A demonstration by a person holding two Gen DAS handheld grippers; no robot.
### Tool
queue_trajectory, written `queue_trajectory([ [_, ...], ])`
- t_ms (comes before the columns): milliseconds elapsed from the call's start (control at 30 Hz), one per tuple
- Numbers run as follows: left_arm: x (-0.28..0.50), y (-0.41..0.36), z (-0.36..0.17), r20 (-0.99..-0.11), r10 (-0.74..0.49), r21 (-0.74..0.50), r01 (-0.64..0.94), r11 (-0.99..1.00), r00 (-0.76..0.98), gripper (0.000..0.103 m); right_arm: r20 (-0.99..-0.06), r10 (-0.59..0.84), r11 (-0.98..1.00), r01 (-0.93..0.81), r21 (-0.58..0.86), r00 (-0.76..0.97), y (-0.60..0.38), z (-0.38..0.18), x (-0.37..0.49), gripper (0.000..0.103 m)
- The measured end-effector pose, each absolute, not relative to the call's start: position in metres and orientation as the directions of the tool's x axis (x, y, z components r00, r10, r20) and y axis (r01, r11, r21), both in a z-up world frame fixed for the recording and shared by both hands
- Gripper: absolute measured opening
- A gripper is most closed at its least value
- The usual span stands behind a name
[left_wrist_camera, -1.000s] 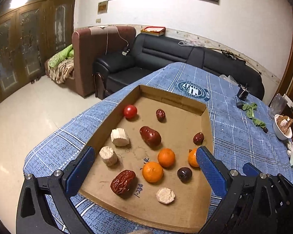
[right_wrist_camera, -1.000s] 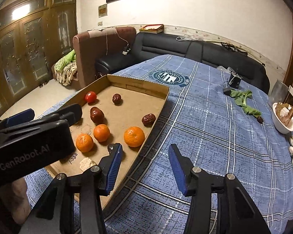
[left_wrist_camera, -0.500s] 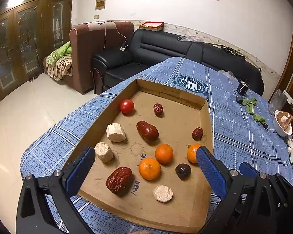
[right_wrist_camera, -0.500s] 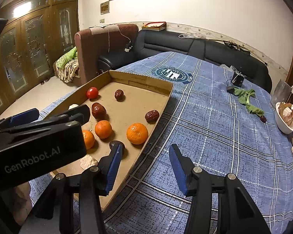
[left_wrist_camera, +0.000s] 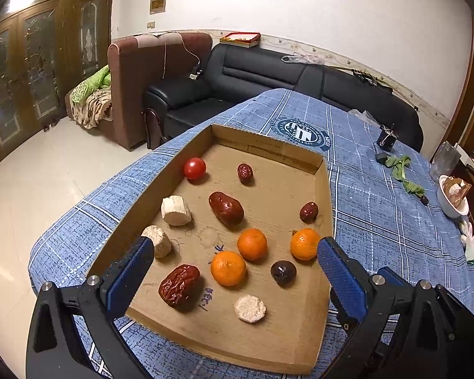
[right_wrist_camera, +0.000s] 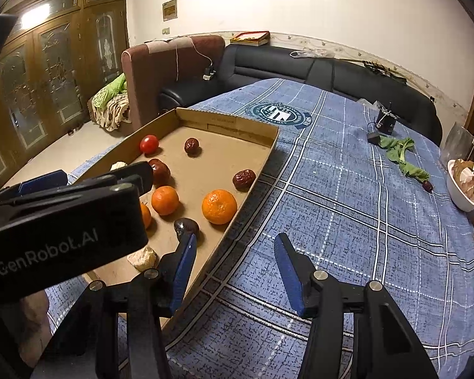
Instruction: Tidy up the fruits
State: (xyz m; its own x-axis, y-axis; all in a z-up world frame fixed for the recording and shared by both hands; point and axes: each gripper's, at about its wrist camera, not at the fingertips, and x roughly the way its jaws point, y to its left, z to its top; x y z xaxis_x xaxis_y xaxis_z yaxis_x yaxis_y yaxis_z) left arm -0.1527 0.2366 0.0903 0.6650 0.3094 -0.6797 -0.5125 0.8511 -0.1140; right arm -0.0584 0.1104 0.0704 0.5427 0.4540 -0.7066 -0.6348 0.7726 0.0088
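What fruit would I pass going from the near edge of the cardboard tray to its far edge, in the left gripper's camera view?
Large wrinkled red date → dark plum → smooth large red date → cherry tomato.

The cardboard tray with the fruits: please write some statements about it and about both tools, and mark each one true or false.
1. Three oranges lie in the cardboard tray. True: one, a second, a third.
2. The red tomato lies at the near edge of the tray. False: it lies in the far left corner.
3. The left tool holds an orange. False: it is open, with nothing gripped.
4. The right tool is open and empty, over the tray's right edge. True.
5. The white bowl stands inside the tray. False: it stands on the blue tablecloth, far to the right.
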Motion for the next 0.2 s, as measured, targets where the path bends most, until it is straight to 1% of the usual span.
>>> queue_trajectory([
  [200, -0.1537, 0.2329, 0.0975, -0.672, 0.318, -0.107, -0.512, 0.852, 0.669, 0.103, -0.703, 0.466, 0.778, -0.627, 0.037, 0.537, 0.1012, 0.0733, -0.0573, 0.056],
])
